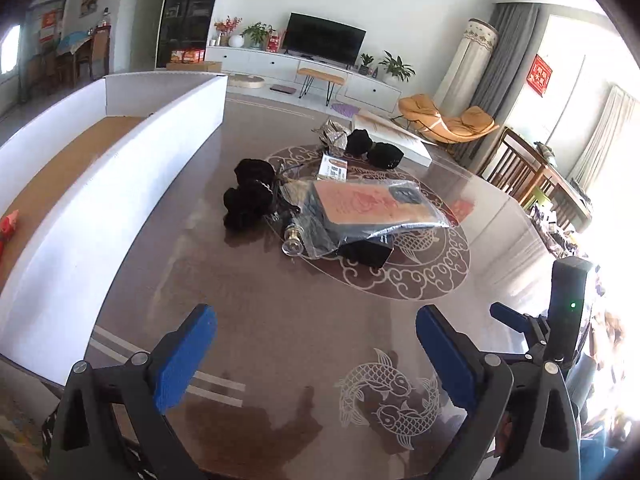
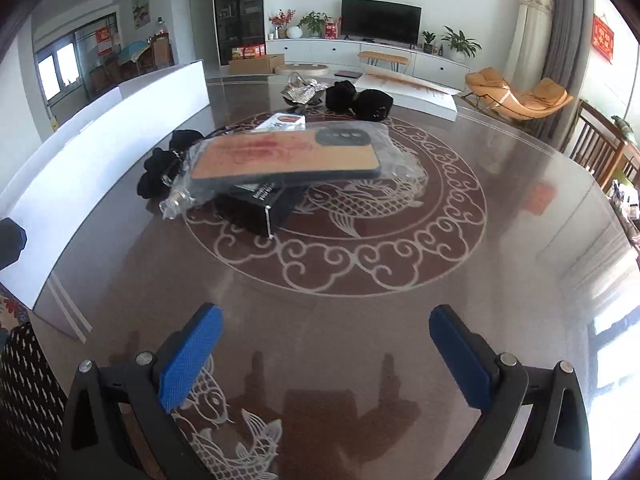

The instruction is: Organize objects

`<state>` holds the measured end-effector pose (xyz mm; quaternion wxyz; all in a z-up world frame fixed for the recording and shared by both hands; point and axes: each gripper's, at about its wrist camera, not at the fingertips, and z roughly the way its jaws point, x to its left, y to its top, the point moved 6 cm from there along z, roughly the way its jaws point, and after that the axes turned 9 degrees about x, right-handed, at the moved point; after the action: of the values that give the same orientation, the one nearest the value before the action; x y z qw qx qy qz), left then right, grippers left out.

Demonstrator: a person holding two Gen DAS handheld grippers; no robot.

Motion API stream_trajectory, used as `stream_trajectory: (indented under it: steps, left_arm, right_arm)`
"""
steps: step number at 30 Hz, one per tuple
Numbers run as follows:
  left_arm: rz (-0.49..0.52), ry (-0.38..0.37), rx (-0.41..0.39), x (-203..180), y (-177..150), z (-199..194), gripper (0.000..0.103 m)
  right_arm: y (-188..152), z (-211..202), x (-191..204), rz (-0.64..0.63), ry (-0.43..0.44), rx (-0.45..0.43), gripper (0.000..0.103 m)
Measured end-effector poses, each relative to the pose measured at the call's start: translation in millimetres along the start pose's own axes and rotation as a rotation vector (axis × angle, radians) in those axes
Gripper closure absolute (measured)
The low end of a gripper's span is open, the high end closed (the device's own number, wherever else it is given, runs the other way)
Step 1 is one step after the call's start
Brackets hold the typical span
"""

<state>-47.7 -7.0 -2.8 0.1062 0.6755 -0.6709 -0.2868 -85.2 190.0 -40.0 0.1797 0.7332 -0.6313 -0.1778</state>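
A pile of objects lies mid-table: an orange phone case in a clear bag [image 1: 372, 206] [image 2: 288, 152] rests on a black box [image 1: 366, 254] [image 2: 260, 208]. Black fuzzy items [image 1: 250, 196] [image 2: 160, 168] lie to its left, a small glass knob [image 1: 291, 242] in front, a printed card [image 1: 334, 168] [image 2: 282, 122] behind. Further back lie two black fuzzy items [image 1: 374, 146] [image 2: 358, 100] and a silvery bag [image 1: 332, 132] [image 2: 300, 90]. A white-walled cardboard box [image 1: 100, 184] [image 2: 100, 140] stands at the left. My left gripper [image 1: 316, 344] and right gripper [image 2: 326, 346] are open and empty, well short of the pile.
A red item [image 1: 8, 224] lies inside the white box. The right gripper's body [image 1: 568, 312] shows in the left view at right. A flat white board [image 1: 394, 136] [image 2: 408, 96] lies at the table's far edge. Chairs [image 2: 600, 148] stand at the right.
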Motion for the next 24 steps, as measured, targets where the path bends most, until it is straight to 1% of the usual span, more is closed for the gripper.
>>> stream_trajectory:
  steps: [3, 6, 9, 11, 13, 17, 24]
  left_arm:
    - [0.057, 0.049, 0.044, -11.7, -18.4, 27.7, 0.002]
    - [0.097, 0.085, 0.056, -9.8, -33.0, 39.4, 0.002]
    - [0.11, 0.126, 0.071, 1.6, -38.2, 50.9, 0.002]
    - [0.101, 0.147, 0.084, 9.0, -40.7, 57.8, 0.002]
    - [0.088, 0.155, 0.094, 15.2, -41.7, 61.9, 0.002]
    - [0.065, 0.165, 0.093, 23.6, -39.8, 63.8, 0.002]
    - [0.081, 0.2, 0.089, 23.2, -38.3, 66.9, 0.002]
  right_arm:
    - [-25.1, 12.2, -32.2, 0.044, -0.031, 0.04, 0.0]
    - [-33.3, 15.4, -43.8, 0.066, -0.032, 0.042, 0.0]
    - [-29.3, 17.5, -37.5, 0.068, -0.011, 0.048, 0.0]
    - [-23.8, 19.9, -32.1, 0.064, 0.004, 0.054, 0.0]
    - [-22.5, 23.4, -24.6, 0.056, 0.012, 0.068, 0.0]
    - [-27.7, 20.9, -17.8, 0.04, 0.01, 0.061, 0.0]
    - [-28.9, 20.4, -16.4, 0.04, 0.009, 0.054, 0.0]
